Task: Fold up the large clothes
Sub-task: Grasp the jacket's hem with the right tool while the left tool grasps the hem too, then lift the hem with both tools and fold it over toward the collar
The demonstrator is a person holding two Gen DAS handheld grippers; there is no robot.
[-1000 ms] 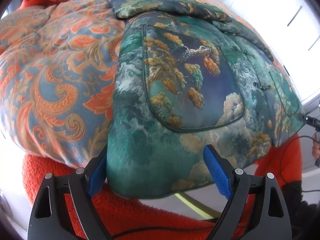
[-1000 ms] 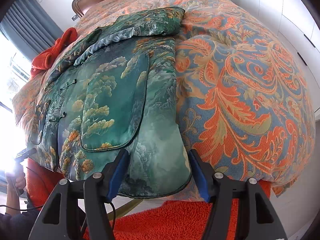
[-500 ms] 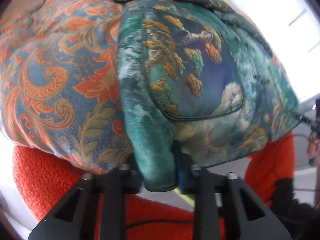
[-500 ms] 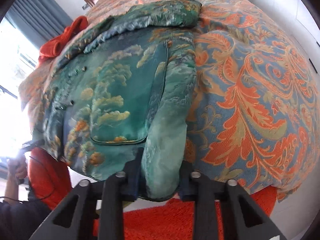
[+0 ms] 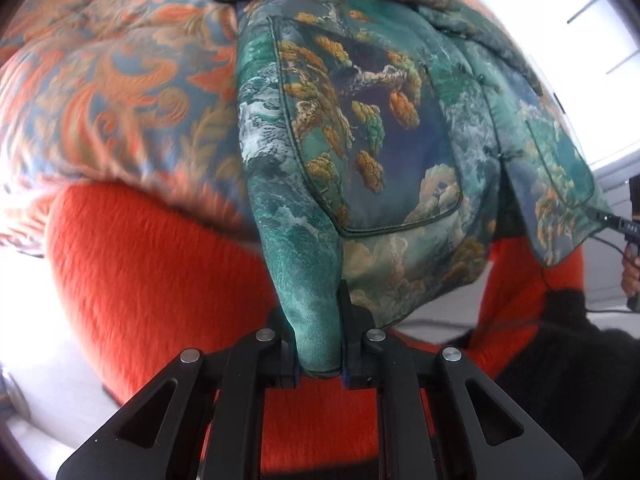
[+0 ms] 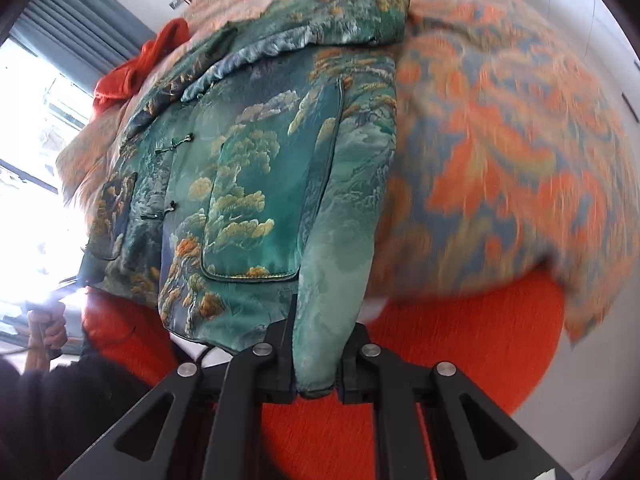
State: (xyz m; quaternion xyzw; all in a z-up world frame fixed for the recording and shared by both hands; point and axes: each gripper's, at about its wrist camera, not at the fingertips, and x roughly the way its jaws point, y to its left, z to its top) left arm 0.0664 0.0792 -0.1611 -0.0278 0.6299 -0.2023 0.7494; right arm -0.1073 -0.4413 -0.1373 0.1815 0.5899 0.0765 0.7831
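Item: green satin landscape-print padded jacket (image 5: 380, 128), front up on bed's orange paisley quilt (image 5: 120, 92). Left tool (image 5: 320, 360) and right tool (image 6: 316, 376) each pinch a near hem corner, presumably for folding far.

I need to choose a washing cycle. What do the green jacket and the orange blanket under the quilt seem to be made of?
The jacket looks like padded satin brocade: soft sheen, woven tree and cloud pattern, puffy hem. The blanket looks like fuzzy fleece or plush: matte, with visible nap. Exact fibres cannot be told.
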